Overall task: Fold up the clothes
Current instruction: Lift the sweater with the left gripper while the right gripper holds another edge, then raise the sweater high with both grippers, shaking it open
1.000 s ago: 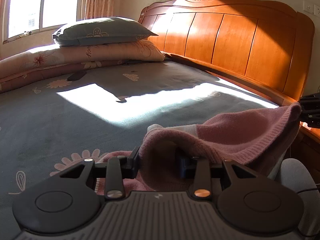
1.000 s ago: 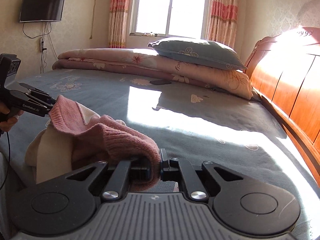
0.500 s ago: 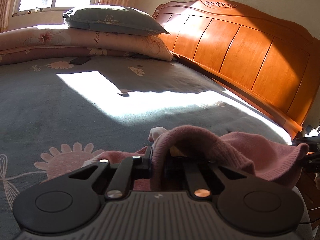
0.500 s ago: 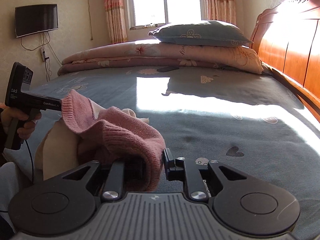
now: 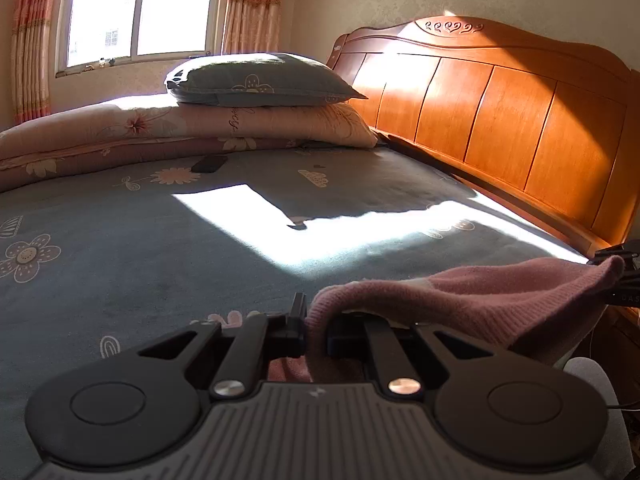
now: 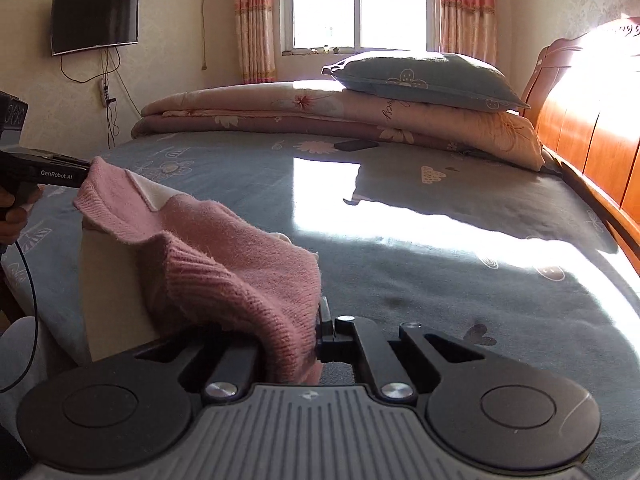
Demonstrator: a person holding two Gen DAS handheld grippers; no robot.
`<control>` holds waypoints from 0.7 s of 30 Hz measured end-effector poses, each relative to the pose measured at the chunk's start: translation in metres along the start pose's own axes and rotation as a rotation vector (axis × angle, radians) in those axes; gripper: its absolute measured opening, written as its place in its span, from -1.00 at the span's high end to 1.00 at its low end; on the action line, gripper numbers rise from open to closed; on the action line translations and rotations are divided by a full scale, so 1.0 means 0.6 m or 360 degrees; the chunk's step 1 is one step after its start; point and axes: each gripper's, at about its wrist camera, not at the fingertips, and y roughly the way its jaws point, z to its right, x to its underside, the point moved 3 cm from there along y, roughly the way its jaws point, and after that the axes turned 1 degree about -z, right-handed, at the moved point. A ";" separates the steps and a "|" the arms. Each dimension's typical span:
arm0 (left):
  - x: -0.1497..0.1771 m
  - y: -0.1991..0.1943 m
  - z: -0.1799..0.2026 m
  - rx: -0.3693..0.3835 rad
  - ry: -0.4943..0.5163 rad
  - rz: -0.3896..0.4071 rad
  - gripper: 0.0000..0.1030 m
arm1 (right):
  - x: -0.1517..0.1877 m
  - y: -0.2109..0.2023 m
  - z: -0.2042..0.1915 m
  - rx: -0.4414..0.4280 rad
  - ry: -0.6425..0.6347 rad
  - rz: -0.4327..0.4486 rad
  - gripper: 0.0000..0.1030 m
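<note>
Here, low in the left wrist view, the left gripper (image 5: 314, 330) has its fingers clamped on a fold of the pink sweater (image 5: 480, 304), which stretches toward the right edge of the frame. There the right gripper (image 5: 618, 276) pinches its far corner. In the right wrist view the right gripper (image 6: 316, 336) bites the knit edge at bottom centre, and the sweater (image 6: 224, 252) (with a cream panel showing on its left side) sags between both tools, held just above the grey flowered bedsheet (image 6: 440, 264). A hand (image 6: 12, 216) grips the left tool at mid-left. Further up lie a folded quilt (image 6: 360, 116), a pillow (image 6: 424, 78), the wooden headboard (image 5: 500, 108) and, upper left, a television (image 6: 95, 22).
</note>
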 end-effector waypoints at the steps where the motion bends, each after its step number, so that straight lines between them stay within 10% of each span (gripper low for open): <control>1: -0.002 -0.005 0.003 0.0026 0.0033 -0.0049 0.86 | -0.014 -0.012 -0.002 0.0007 -0.0048 0.0016 0.89; 9: -0.015 -0.038 0.031 0.0273 0.0368 -0.0513 0.86 | -0.097 -0.011 -0.032 -0.0231 -0.0497 -0.0365 0.89; 21: -0.087 -0.130 0.053 0.0405 0.0907 -0.0603 0.86 | -0.215 -0.053 -0.040 -0.0412 -0.0884 -0.0432 0.89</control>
